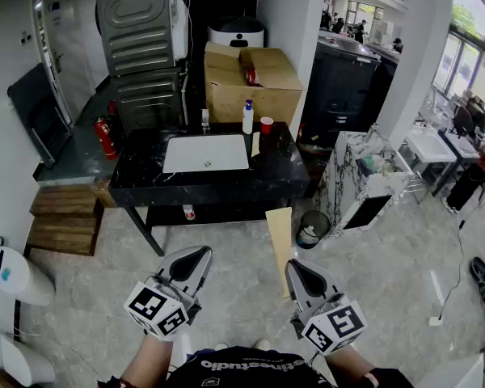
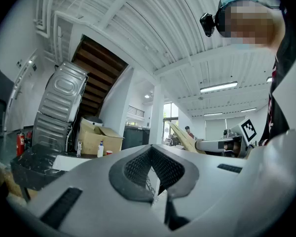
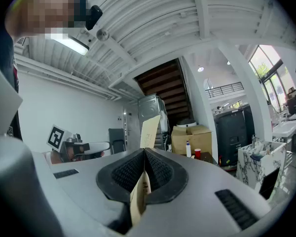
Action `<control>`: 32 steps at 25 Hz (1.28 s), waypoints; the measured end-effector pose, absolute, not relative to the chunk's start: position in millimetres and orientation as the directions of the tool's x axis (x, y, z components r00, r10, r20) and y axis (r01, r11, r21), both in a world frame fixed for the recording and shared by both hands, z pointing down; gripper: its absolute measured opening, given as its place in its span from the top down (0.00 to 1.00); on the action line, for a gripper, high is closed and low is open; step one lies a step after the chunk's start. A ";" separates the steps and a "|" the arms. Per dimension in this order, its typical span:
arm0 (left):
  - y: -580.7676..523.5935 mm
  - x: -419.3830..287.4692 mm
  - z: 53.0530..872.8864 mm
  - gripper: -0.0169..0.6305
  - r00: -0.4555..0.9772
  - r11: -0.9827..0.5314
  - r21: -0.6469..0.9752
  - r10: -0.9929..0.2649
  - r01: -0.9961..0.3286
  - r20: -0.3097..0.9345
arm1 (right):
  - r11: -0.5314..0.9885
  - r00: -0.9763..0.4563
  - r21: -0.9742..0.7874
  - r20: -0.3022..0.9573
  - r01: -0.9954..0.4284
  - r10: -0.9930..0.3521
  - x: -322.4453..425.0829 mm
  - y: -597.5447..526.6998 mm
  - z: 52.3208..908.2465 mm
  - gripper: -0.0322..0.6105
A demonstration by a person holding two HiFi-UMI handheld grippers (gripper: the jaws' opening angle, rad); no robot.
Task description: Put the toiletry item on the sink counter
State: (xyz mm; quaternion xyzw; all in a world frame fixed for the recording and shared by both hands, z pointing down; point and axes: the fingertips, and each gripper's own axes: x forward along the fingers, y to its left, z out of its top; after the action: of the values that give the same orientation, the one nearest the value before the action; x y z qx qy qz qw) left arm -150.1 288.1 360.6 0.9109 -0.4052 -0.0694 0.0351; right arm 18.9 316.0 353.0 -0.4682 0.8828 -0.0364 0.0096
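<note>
cardboard packet point(image 1: 280, 237), flat and tan, is pinched between the closed jaws of the right gripper point(image 1: 296, 267). it sticks out forward over the floor, well short of the black counter point(image 1: 137, 186) and its white sink point(image 1: 206, 153). the left gripper point(image 1: 196, 255) has its jaws together, and a pale sliver between them may be only glare. a bottle point(image 1: 247, 118) and a red cup point(image 1: 266, 125) stand behind the sink.
</note>
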 end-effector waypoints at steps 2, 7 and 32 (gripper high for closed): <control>288.1 -150.3 360.1 0.95 0.662 -0.670 0.119 -0.743 -0.733 -0.099 | 0.558 -0.561 -0.073 0.018 -0.826 -0.828 18.6 316.1 353.1 0.89; 287.4 -149.5 362.2 0.95 0.669 -0.677 0.111 -0.736 -0.728 -0.101 | 0.557 -0.560 -0.073 0.021 -0.827 -0.828 18.8 315.4 356.2 0.89; 286.1 -128.3 360.5 0.95 0.672 -0.679 0.134 -0.734 -0.722 -0.099 | 0.535 -0.538 -0.090 0.010 -0.840 -0.843 46.0 315.0 355.5 0.89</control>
State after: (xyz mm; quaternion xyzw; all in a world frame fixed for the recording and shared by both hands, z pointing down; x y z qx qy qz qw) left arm -128.3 286.1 360.5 0.9134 -0.3984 -0.0723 0.0417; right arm 46.0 315.0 355.5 -0.4803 0.8759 -0.0422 0.0172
